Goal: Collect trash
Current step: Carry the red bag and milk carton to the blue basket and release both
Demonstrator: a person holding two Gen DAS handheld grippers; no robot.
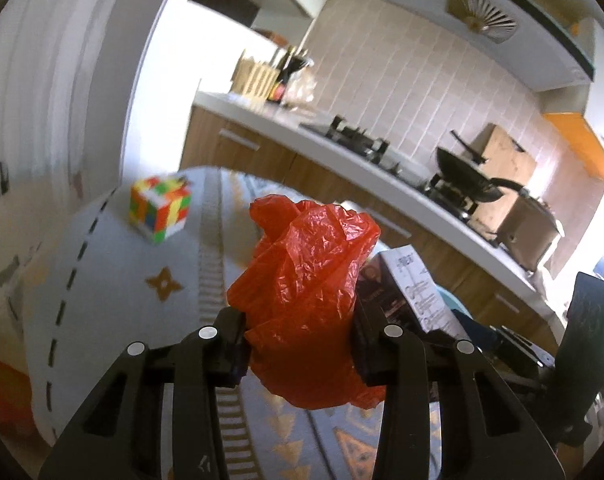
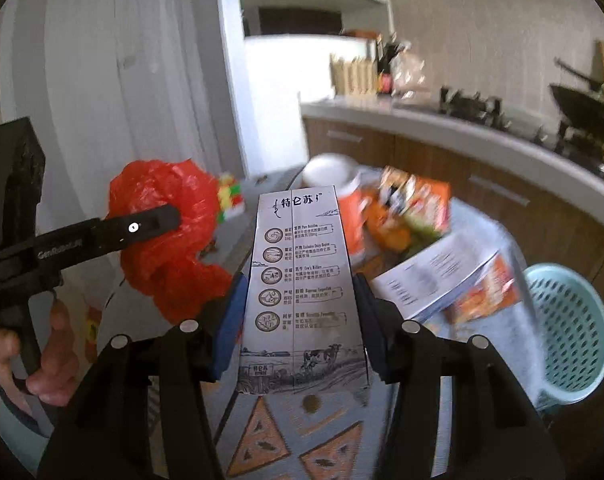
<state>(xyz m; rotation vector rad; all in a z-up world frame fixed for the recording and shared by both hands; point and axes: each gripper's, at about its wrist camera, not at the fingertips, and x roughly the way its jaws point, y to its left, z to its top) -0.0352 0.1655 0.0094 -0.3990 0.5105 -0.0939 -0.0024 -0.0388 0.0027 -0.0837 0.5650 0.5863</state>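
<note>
Left gripper [image 1: 300, 334] pinches a crumpled red plastic bag [image 1: 306, 288] above the patterned table [image 1: 114, 280]; right gripper [image 2: 300, 330] clamps a milk carton [image 2: 300, 280] near the teal basket [image 2: 570, 320].

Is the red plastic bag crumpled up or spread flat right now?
Crumpled. The red plastic bag is bunched into a wrinkled wad, pinched between the left gripper's fingers and held above the table.

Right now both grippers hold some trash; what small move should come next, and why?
Probably carry the right gripper, shut on the grey printed milk carton, rightward toward the light blue perforated plastic basket beside the table. The basket appears to be the nearest open container. The left gripper, holding the crumpled red plastic bag, could follow.
</note>
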